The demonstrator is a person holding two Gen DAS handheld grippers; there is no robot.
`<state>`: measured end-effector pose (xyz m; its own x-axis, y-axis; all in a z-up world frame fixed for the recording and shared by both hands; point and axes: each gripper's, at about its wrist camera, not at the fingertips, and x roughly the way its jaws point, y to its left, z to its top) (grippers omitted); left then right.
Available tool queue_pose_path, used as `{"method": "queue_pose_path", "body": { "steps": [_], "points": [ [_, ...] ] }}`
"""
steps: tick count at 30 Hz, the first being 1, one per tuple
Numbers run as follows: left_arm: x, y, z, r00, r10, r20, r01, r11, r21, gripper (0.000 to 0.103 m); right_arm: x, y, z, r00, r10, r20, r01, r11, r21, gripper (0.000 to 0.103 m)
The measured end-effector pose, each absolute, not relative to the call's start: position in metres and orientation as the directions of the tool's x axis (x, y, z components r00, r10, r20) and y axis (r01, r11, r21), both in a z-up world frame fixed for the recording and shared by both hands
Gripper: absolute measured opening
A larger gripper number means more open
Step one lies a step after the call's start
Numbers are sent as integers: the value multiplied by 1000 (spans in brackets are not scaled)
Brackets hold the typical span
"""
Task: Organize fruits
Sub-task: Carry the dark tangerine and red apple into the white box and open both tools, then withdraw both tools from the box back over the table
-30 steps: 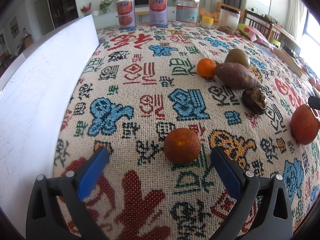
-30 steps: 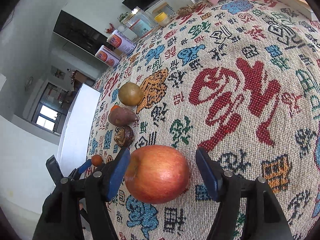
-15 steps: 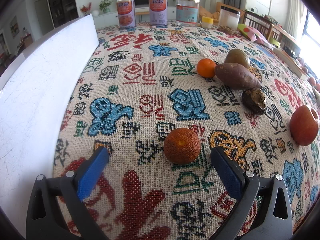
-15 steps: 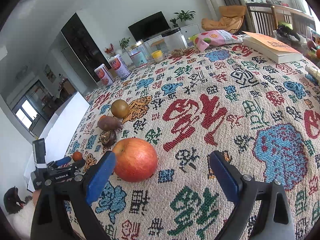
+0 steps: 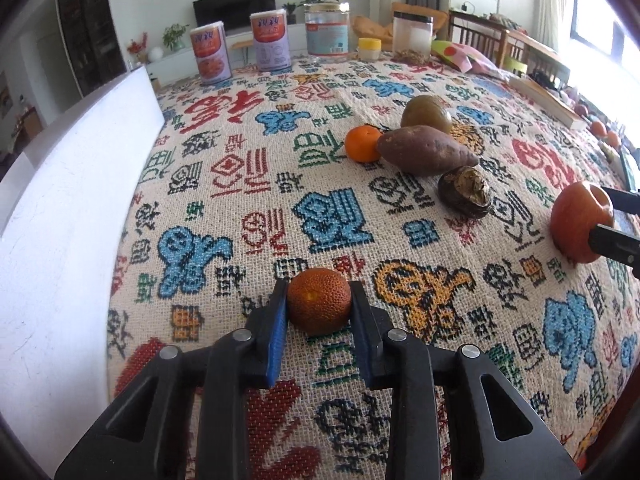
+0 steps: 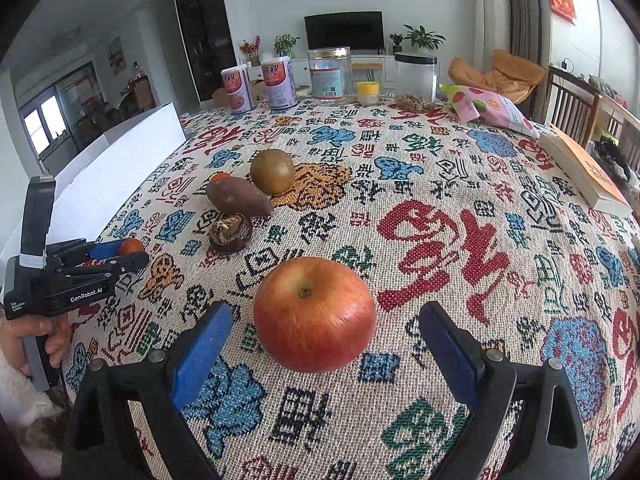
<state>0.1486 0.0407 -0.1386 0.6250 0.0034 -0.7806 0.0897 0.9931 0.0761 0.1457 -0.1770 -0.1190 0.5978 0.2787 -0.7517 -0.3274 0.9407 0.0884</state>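
Note:
My left gripper (image 5: 319, 307) is shut on a small rough dark-orange fruit (image 5: 319, 306) that rests on the patterned tablecloth. My right gripper (image 6: 320, 340) is open around a red apple (image 6: 315, 313), its blue pads apart from the apple on both sides. A row of produce lies behind: a dark brown fruit (image 6: 231, 231), a sweet potato (image 6: 238, 197), a green-brown round fruit (image 6: 272, 171) and a tangerine (image 5: 362, 143). The apple (image 5: 580, 222) and the right gripper's fingertips (image 5: 612, 240) show at the right edge of the left wrist view.
A white board (image 5: 68, 200) stands along the table's left side. Two cans (image 6: 260, 84), a clear jar (image 6: 330, 74), a small yellow-lidded jar (image 6: 368, 93), a plastic container (image 6: 416, 76), a snack bag (image 6: 492, 110) and a book (image 6: 588, 172) sit at the far and right edges.
My left gripper has closed on the small orange fruit. My right gripper has swung round behind the apple, so the apple now sits centred between its open pads.

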Motion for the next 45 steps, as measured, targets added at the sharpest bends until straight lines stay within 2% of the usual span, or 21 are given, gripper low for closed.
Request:
{"method": "queue_pose_path", "body": {
  "steps": [2,4,5,8,13,17,20,23,30,31,32,33,34,35,37,39,42,45],
  "points": [
    [139,40,-131,641,-6,-767,91,993,69,29,156,-159,-126,567,226,-792,-345,938,21,94],
    [126,46,-117,658,-33,-753,81,996,28,29,163,-153,-135,517,175,-838,-333,943,-8,75],
    [118,51,-107,665,-53,-745,74,997,-5,29,164,-155,-135,509,165,-845,-323,946,-10,70],
    [90,71,-73,670,-133,-731,39,989,-145,29,158,-162,-129,495,186,-849,-293,955,38,69],
    [35,137,-3,718,-206,-665,-48,938,-343,29,139,-126,-67,485,438,-757,-412,878,244,69],
    [21,219,26,758,-50,-650,-214,923,-320,29,129,-31,-18,387,628,-675,-606,725,327,69],
    [34,283,2,677,81,-732,-389,883,-263,29,124,53,-5,281,712,-644,-712,604,357,69],
    [47,329,-43,571,82,-817,-492,831,-260,29,126,137,-8,209,727,-654,-779,529,338,69],
    [48,354,-88,461,80,-884,-577,784,-230,32,146,268,-55,217,563,-798,-828,539,155,69],
    [46,355,-87,473,81,-877,-579,779,-240,44,148,274,-61,221,544,-809,-827,545,140,70],
    [44,354,-84,486,91,-869,-581,776,-244,64,150,277,-66,227,525,-820,-821,556,128,70],
    [41,353,-80,503,118,-856,-588,773,-239,73,152,279,-69,230,512,-828,-814,567,124,70],
    [39,353,-74,524,154,-838,-595,770,-231,86,154,278,-70,233,512,-827,-804,580,132,71],
    [36,349,-68,544,192,-817,-601,769,-219,91,154,272,-68,240,529,-814,-796,588,148,71],
    [30,339,-56,577,241,-781,-603,770,-208,91,156,251,-53,273,585,-763,-780,600,181,78],
    [28,323,-47,619,255,-743,-583,783,-218,91,157,224,-37,332,619,-712,-756,626,192,94],
    [29,287,-34,683,238,-690,-519,824,-230,92,157,168,-20,438,634,-638,-707,681,190,101],
    [37,238,-25,746,162,-646,-400,885,-240,94,156,100,-25,561,566,-605,-634,763,126,103]
  ]
}}
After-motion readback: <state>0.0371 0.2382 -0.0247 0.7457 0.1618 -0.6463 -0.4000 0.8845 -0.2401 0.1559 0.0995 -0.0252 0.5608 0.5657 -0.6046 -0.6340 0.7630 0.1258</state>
